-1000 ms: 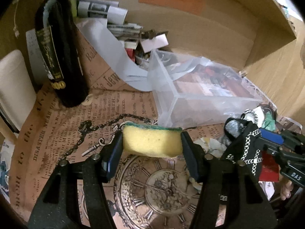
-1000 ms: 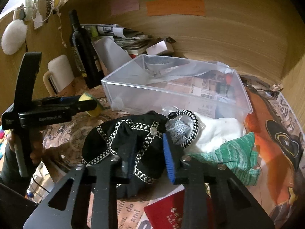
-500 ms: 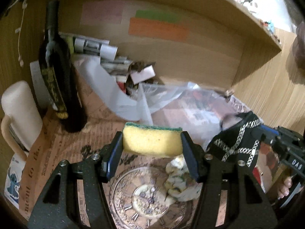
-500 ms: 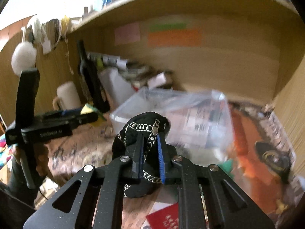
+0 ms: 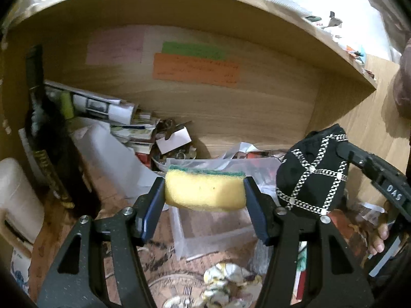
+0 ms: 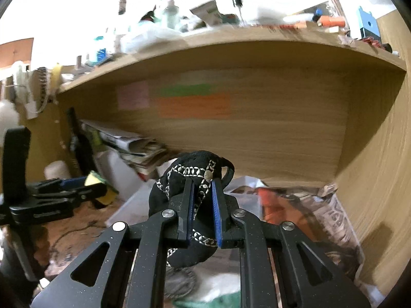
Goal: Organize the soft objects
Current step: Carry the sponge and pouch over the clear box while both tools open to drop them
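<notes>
My left tongs point(image 5: 204, 192) clamp a yellow, green-backed sponge point(image 5: 204, 191); my right tongs point(image 6: 201, 205) pinch a black chain-patterned fabric cap point(image 6: 179, 182), above a clear plastic bin point(image 5: 213, 231).

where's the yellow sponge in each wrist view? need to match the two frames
Left wrist: sponge sits centre frame, clamped between the left gripper fingers, green side up.
Right wrist: sponge at left mid-height, small, at the tip of the other gripper.
Shared landmark: orange note on the wooden back panel, with a green one just above.
</notes>
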A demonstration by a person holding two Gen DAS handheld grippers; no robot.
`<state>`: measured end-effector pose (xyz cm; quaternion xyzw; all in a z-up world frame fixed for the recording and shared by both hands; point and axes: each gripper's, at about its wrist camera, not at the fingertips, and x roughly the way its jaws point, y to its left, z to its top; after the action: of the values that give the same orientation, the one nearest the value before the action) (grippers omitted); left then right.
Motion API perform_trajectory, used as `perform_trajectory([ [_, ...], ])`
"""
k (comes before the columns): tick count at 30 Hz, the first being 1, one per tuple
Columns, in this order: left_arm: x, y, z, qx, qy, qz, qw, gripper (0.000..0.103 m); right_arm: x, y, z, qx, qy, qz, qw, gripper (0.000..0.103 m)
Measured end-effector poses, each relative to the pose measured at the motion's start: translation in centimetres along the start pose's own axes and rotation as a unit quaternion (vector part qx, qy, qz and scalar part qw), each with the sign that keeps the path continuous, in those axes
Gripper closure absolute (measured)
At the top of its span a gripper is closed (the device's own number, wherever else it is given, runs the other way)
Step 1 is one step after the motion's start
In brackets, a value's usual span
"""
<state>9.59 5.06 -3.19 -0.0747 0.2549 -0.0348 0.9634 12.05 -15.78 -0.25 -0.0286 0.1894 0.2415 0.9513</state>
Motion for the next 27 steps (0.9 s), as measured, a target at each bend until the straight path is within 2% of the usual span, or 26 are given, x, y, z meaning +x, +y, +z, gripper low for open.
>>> perform_trajectory([
  [7,5.4,-0.3,1.4,0.007,0.052,-0.004,0.9986,0.043,4.6,-1.9,-0.5,-0.001,0.048,-0.018,0.999,0.091],
  [13,9.5,-1.3,0.7,0.028,0.105,-0.006,0.9940,0.043,7.5,-2.5,-1.2,-0.014,0.097,-0.019,0.995,0.091],
  [20,12.3,-2.2,-0.4,0.048,0.144,-0.005,0.9884,0.042,10.1,-2.7,-2.5,-0.025,0.157,-0.004,0.987,0.091],
  [23,12.7,-2.2,-0.6,0.048,0.151,-0.006,0.9873,0.040,10.6,-2.8,-3.1,-0.028,0.173,-0.001,0.985,0.088],
  [25,12.8,-2.3,-0.7,0.047,0.153,-0.006,0.9871,0.036,10.8,-2.9,-3.3,-0.029,0.180,-0.002,0.983,0.087],
  [27,12.9,-2.2,-0.6,0.045,0.152,-0.007,0.9873,0.030,11.1,-2.9,-3.4,-0.030,0.186,-0.002,0.982,0.076],
])
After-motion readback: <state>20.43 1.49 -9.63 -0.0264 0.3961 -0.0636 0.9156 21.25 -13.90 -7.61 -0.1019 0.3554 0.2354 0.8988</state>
